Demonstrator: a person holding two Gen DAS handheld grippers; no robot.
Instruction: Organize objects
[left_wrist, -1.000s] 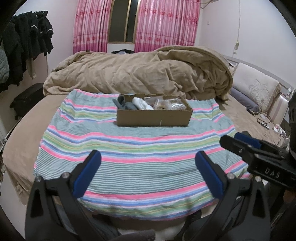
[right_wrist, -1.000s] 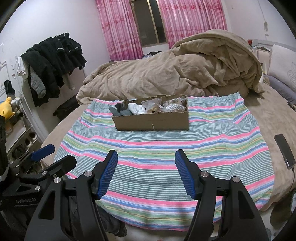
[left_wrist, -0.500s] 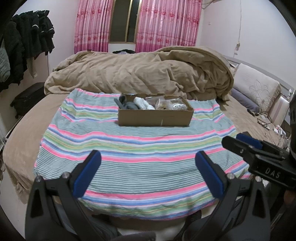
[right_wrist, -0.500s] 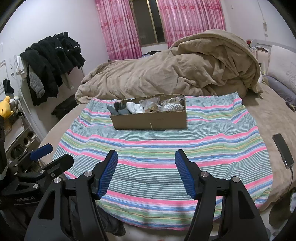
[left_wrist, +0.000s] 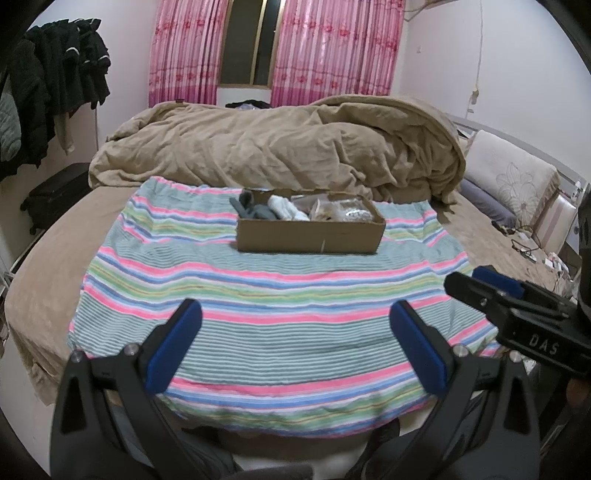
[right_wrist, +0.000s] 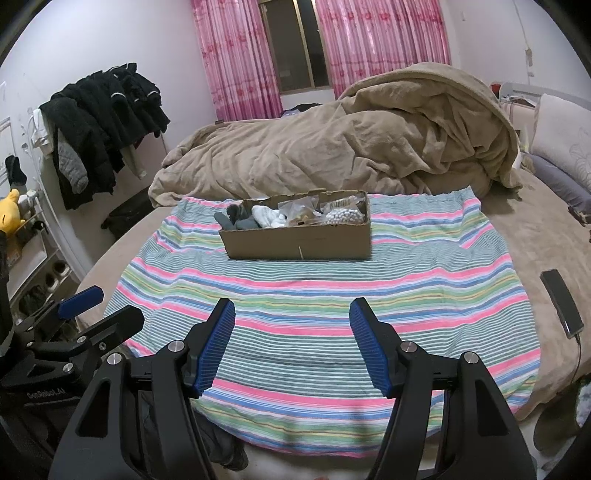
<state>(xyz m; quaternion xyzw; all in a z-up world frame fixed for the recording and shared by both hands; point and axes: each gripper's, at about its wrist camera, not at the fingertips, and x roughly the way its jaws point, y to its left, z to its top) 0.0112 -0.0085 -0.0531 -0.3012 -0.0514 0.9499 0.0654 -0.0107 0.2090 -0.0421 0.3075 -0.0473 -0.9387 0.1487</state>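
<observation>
A brown cardboard box (left_wrist: 309, 236) (right_wrist: 299, 240) stands on a striped cloth (left_wrist: 266, 295) (right_wrist: 317, 295) spread over the bed. In the box lie grey socks (left_wrist: 251, 211) (right_wrist: 240, 219), white socks (left_wrist: 286, 211) (right_wrist: 267, 217) and clear bags of small items (left_wrist: 343, 212) (right_wrist: 341, 212). My left gripper (left_wrist: 295, 345) is open and empty above the cloth's near edge. My right gripper (right_wrist: 293, 345) is open and empty beside it, and shows at the right of the left wrist view (left_wrist: 517, 314). The left gripper also shows at the left of the right wrist view (right_wrist: 74, 332).
A heaped tan duvet (left_wrist: 288, 147) (right_wrist: 351, 147) lies behind the box. Pillows (left_wrist: 517, 184) are at the right. A black phone (right_wrist: 561, 302) lies on the bed at the right. Dark clothes (right_wrist: 107, 125) hang at the left wall. Pink curtains (left_wrist: 277, 48) frame the window.
Both grippers have drawn back a little from the bed, so the box and cloth look slightly farther. Both stay open and empty.
</observation>
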